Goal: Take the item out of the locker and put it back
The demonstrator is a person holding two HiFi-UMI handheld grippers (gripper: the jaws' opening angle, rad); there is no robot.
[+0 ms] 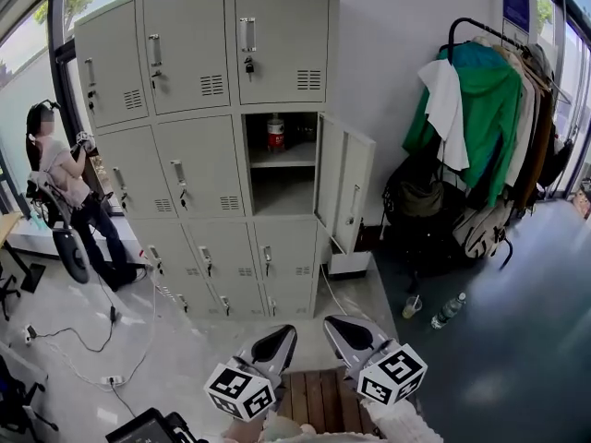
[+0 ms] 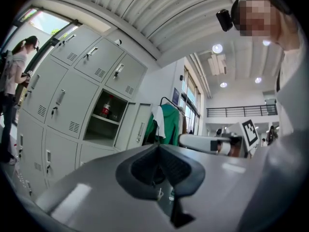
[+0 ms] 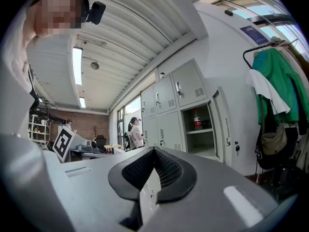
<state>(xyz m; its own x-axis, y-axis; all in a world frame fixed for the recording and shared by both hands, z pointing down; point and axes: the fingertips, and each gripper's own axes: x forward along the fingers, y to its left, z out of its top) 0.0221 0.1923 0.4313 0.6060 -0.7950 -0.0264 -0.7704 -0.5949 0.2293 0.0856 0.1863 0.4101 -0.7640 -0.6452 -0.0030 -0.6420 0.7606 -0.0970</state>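
Observation:
A bottle with a red label (image 1: 275, 132) stands on the upper shelf of the open locker compartment (image 1: 282, 187), whose door (image 1: 343, 185) is swung out to the right. The same bottle (image 2: 105, 107) shows small in the left gripper view, and the bottle (image 3: 197, 121) also shows in the right gripper view. My left gripper (image 1: 282, 332) and right gripper (image 1: 334, 324) hover low and well short of the lockers, side by side. Both point toward the locker bank. The left gripper (image 2: 158, 146) is shut with nothing in it, and so is the right gripper (image 3: 154, 150).
A clothes rack (image 1: 489, 100) with jackets and bags stands at the right. A plastic bottle (image 1: 448, 310) and a cup (image 1: 412, 306) lie on the floor near it. A person (image 1: 69, 187) stands at the left by the lockers. Cables (image 1: 102, 340) trail over the floor.

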